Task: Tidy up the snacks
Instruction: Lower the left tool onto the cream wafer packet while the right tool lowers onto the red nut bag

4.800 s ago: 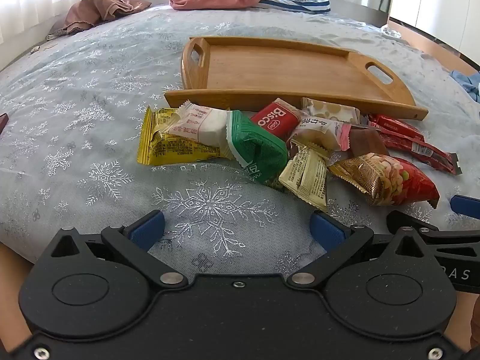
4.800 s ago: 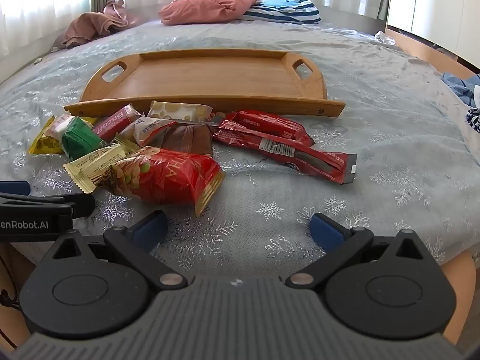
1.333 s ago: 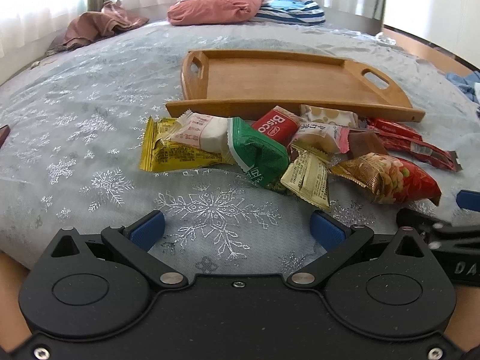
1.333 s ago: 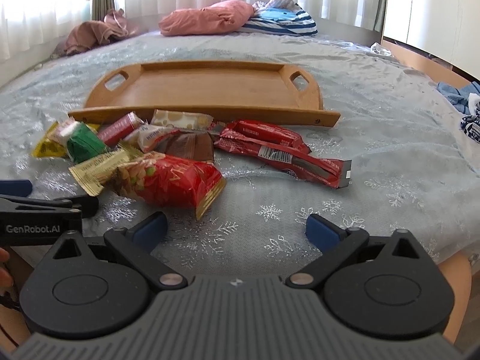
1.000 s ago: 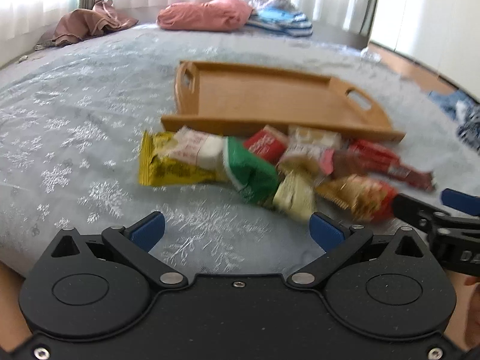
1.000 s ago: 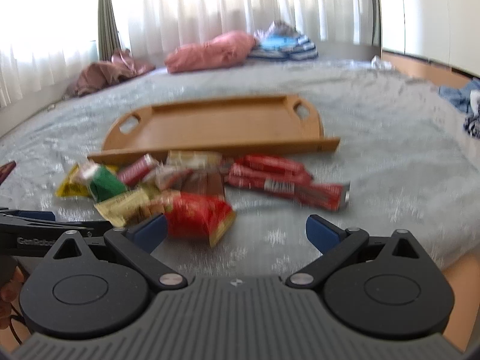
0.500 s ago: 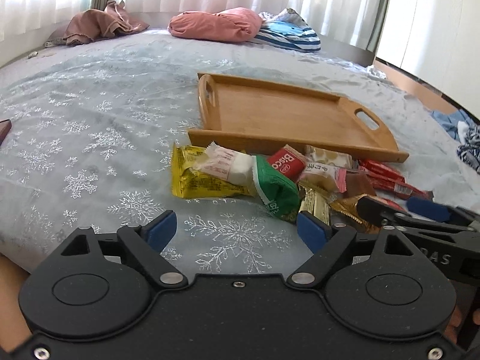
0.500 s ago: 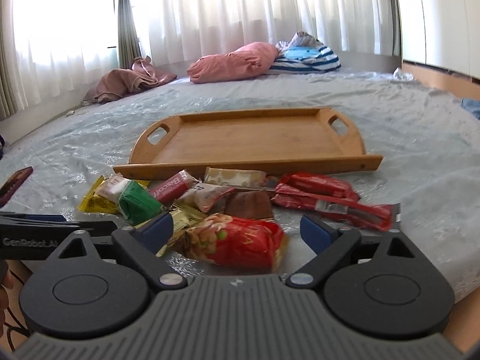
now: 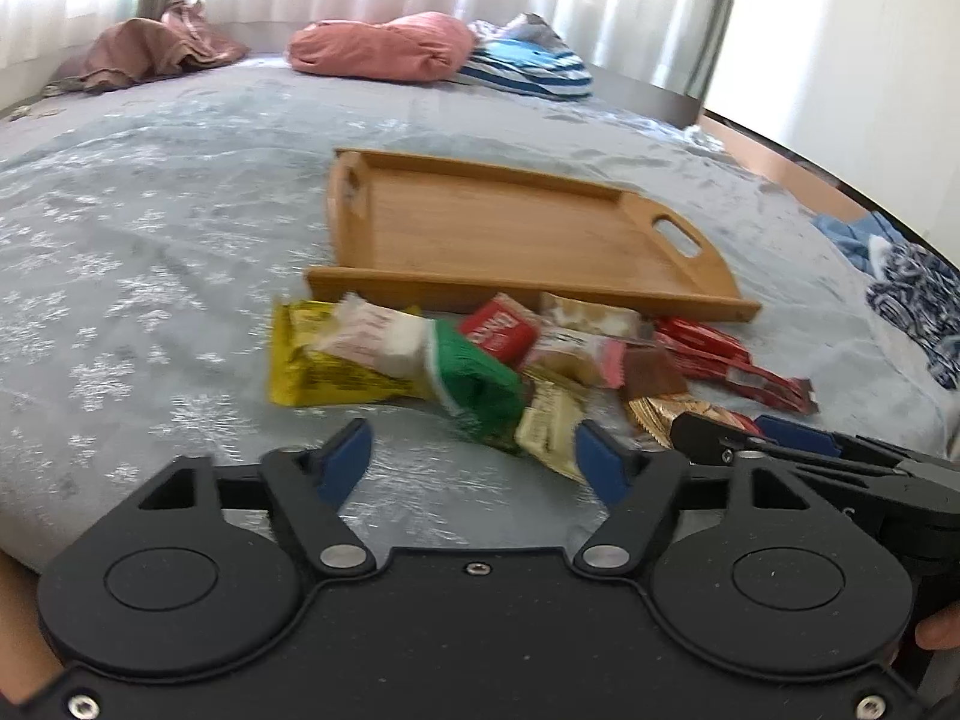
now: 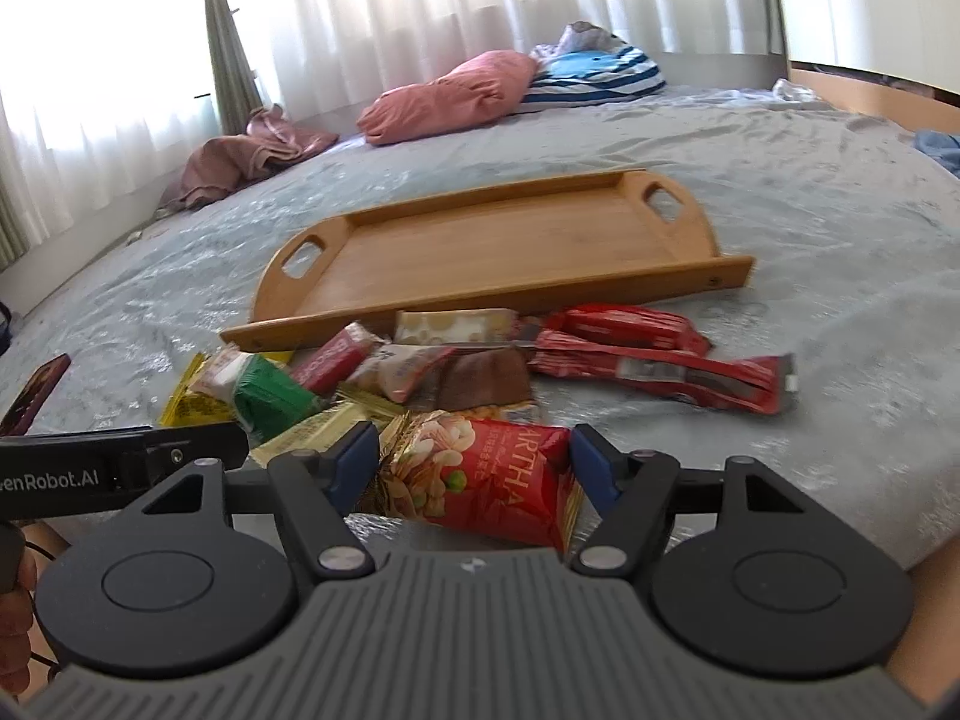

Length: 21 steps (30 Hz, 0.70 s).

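left hand-held gripper [image 9: 471, 459]: narrowing, empty | right hand-held gripper [image 10: 474, 462]: narrowing around red nut packet [image 10: 486, 483], unpinched

We hold both tongs angled downward, side by side. The left tongs [image 9: 471, 459] have just been closing, with nothing between the jaws. The right tongs [image 10: 474, 462] have likewise been closing, the jaws apart and not yet gripping.
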Tool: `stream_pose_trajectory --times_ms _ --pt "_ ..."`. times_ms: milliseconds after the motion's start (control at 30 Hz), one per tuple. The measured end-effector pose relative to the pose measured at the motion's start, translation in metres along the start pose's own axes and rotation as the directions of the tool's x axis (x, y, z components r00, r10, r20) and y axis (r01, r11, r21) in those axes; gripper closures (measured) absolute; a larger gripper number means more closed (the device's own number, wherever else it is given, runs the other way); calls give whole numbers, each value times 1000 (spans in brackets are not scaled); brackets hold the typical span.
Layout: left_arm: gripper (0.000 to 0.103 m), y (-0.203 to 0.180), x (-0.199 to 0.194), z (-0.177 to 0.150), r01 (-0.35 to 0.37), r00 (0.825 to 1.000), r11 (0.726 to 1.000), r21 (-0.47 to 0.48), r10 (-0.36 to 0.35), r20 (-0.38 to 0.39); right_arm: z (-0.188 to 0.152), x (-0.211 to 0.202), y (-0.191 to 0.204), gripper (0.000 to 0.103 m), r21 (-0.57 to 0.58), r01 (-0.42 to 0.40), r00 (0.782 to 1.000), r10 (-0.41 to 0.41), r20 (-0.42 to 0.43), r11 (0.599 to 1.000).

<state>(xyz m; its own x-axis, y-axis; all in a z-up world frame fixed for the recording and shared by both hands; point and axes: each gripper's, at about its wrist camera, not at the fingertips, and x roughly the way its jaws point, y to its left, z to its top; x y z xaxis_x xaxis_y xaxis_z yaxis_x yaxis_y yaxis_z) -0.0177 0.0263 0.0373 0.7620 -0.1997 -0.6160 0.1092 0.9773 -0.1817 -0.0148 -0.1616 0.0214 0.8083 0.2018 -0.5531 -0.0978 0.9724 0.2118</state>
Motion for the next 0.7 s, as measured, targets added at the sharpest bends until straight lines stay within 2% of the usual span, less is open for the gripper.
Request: stream_pose_trajectory --times_ms 67,133,300,433,567,700 --pt "51 -5 1 -1 13 1000 1000 13 -13 -8 -1 -5 -4 32 2 25 1000 -25 9 1000" --pt "54 -10 3 -2 25 1000 999 23 -25 -11 -3 -9 -6 32 -8 53 998 -53 22 999" --pt "55 -22 4 -1 51 999 998 47 -51 -9 -7 -14 -11 32 -55 120 992 -117 57 991" --pt "55 -31 8 0 50 999 996 79 -51 3 -8 -13 -16 30 -51 116 992 -113 59 992" --pt "55 -38 15 0 29 1000 992 120 -30 7 -10 -11 -16 22 -45 116 991 -112 68 992" --pt "55 -40 24 0 29 1000 991 130 -28 -8 -13 -11 -15 20 -57 118 991 -114 76 991"
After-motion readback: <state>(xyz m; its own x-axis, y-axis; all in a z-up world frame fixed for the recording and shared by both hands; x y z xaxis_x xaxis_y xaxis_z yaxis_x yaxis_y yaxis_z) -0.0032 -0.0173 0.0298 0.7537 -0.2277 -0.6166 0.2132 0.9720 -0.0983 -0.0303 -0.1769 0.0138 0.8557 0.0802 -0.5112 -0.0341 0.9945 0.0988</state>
